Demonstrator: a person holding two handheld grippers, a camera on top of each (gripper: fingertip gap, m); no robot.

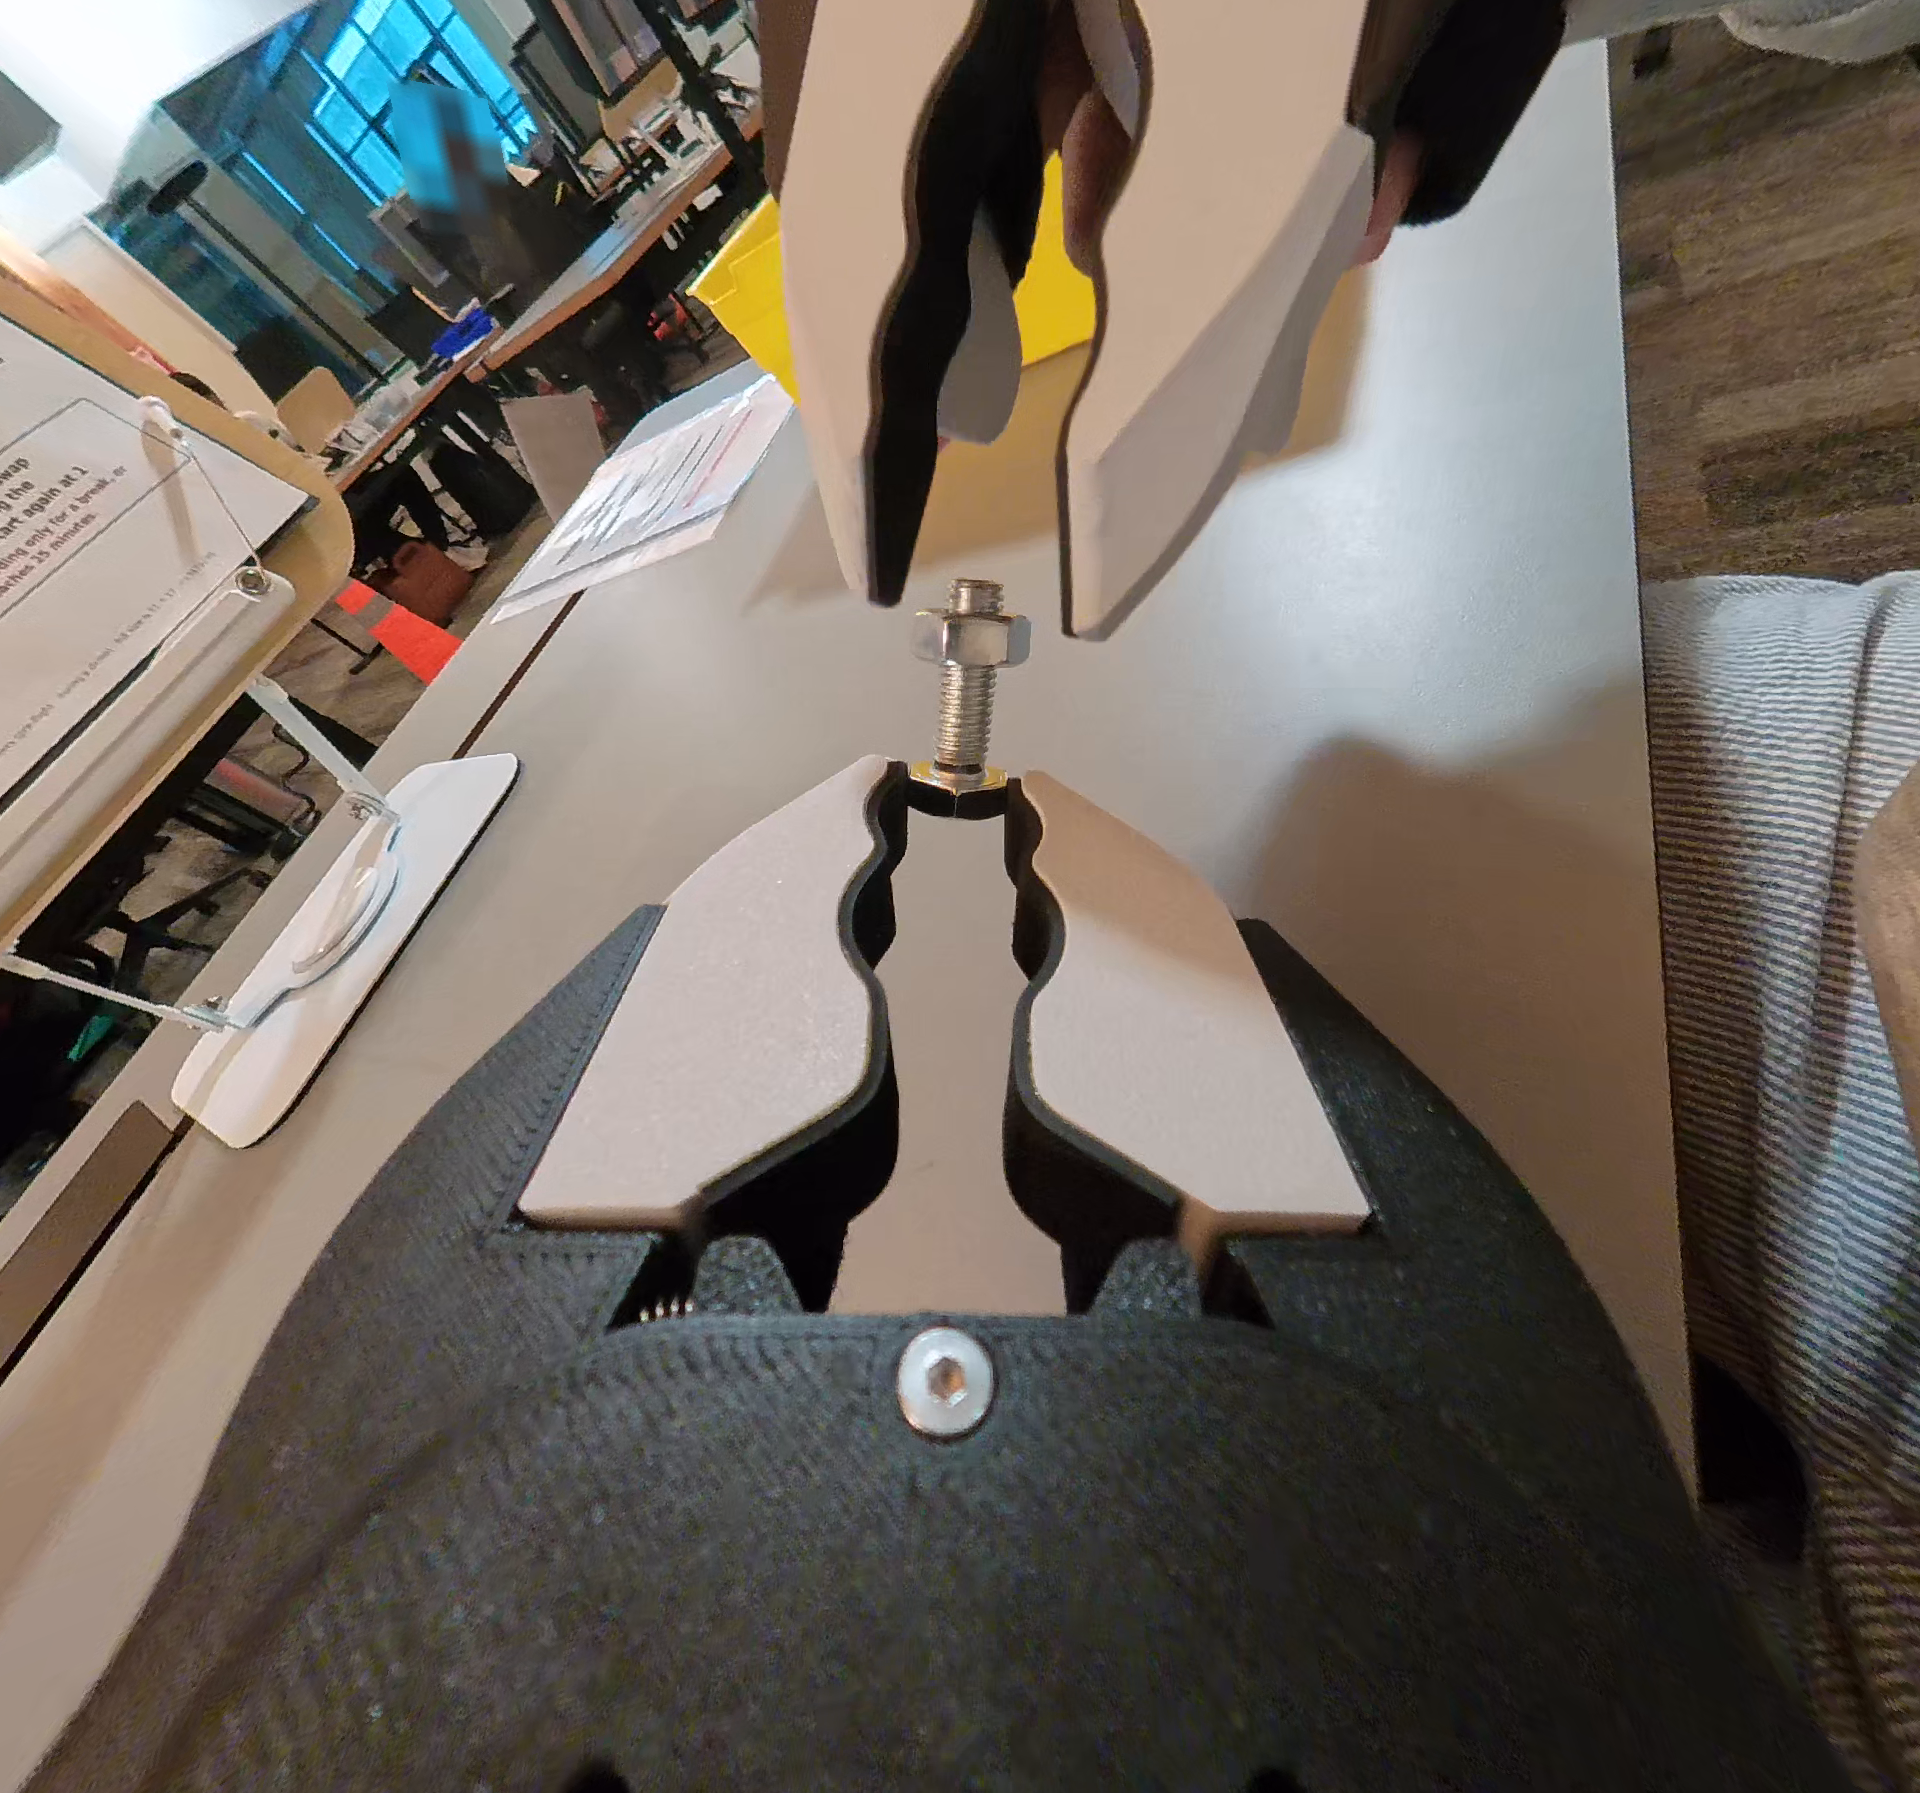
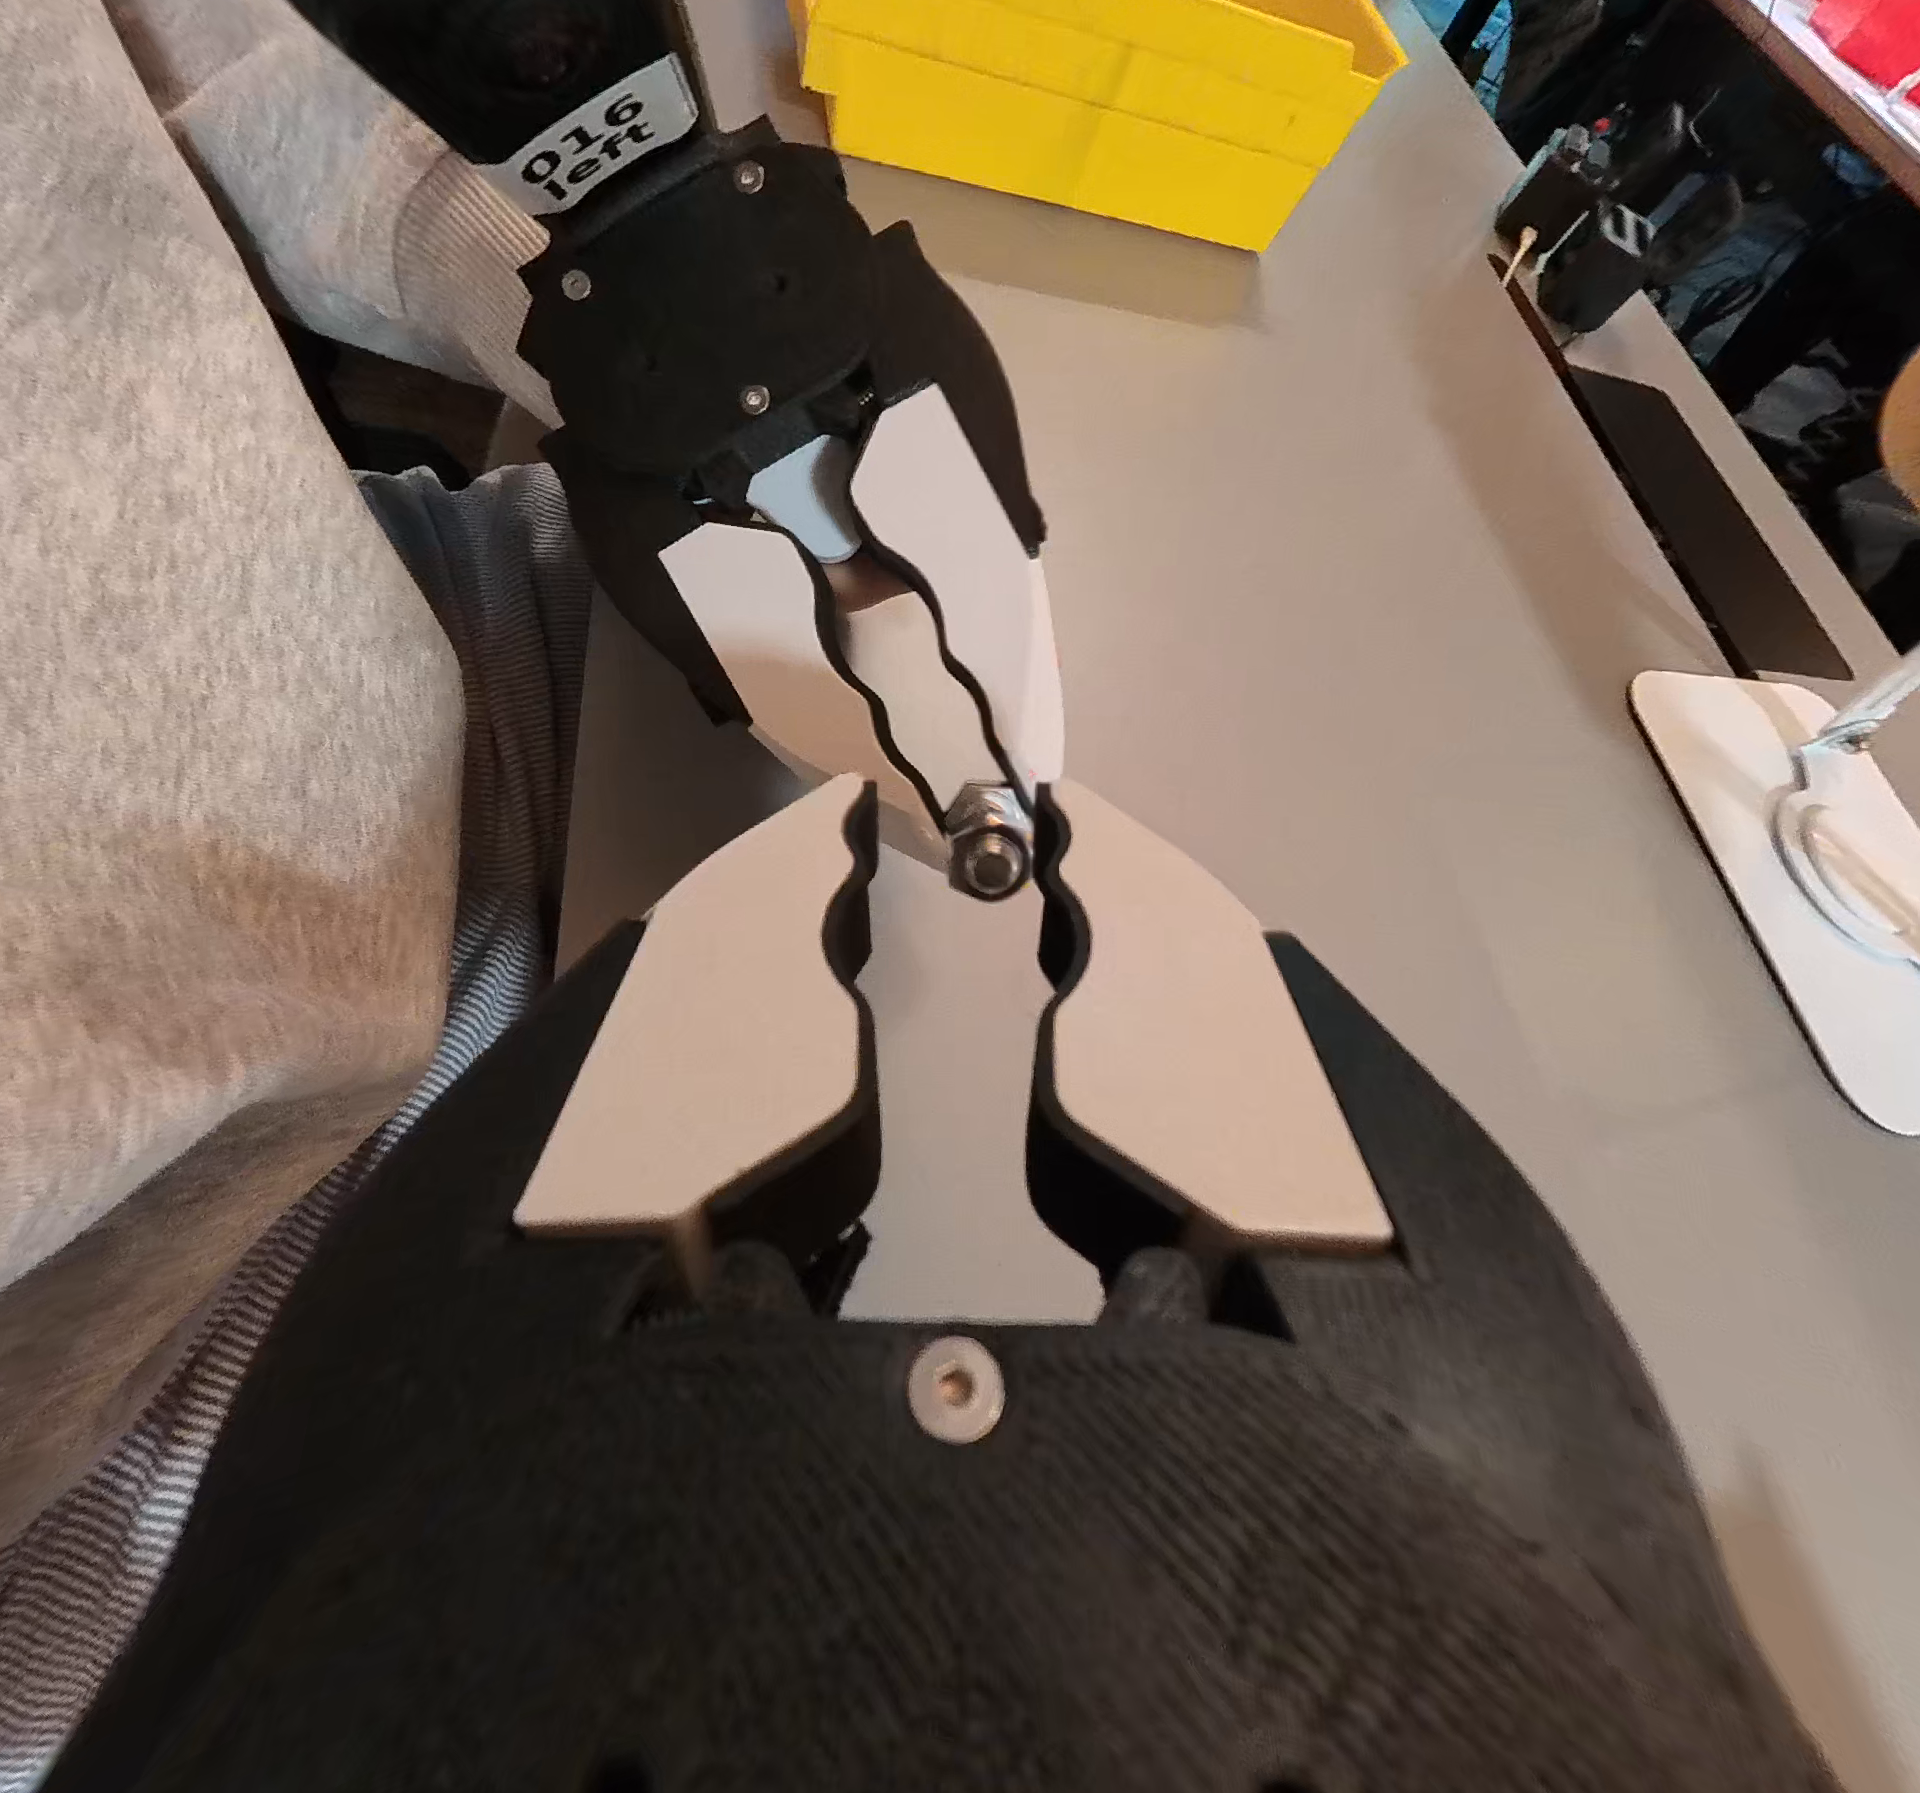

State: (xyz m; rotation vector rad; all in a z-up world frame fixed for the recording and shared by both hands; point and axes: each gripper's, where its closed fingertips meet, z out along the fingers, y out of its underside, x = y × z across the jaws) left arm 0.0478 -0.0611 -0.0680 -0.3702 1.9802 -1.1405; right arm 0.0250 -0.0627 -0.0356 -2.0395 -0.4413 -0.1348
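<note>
Bolt [image 1: 958, 704] sits mid-frame in the left wrist view, silver, threaded, standing up out of the left gripper [image 1: 954, 787], whose two tips are closed on its hex head at the bottom end. Nut [image 1: 970, 637] is threaded on near the bolt's free upper end, with a short bit of thread showing past it.

Right gripper [image 1: 977, 600] comes down from the top of that frame, its fingers parted, one tip on each side of the nut. From this view the tips look just beside the nut; I cannot tell if either touches it.

Right wrist view gives the end-on look: bolt and nut appear as a silver hex at centre frame, between the right gripper's spread tips. The nut lies close against the right-hand fingertip [image 2: 1049, 824], with a clear gap to the left-hand one. The left gripper reaches in from the upper left, black body with pale finger plates, a white label on the camera housing above it.

Both grippers are held above a pale grey table [image 2: 1351, 600]. Yellow bin [image 2: 1081, 81] stands on the table at the top of the right wrist view. A white stand base [image 2: 1714, 808] with a clear bracket is at the right edge. A grey sleeve [image 2: 208, 496] and striped fabric fill the left side.
</note>
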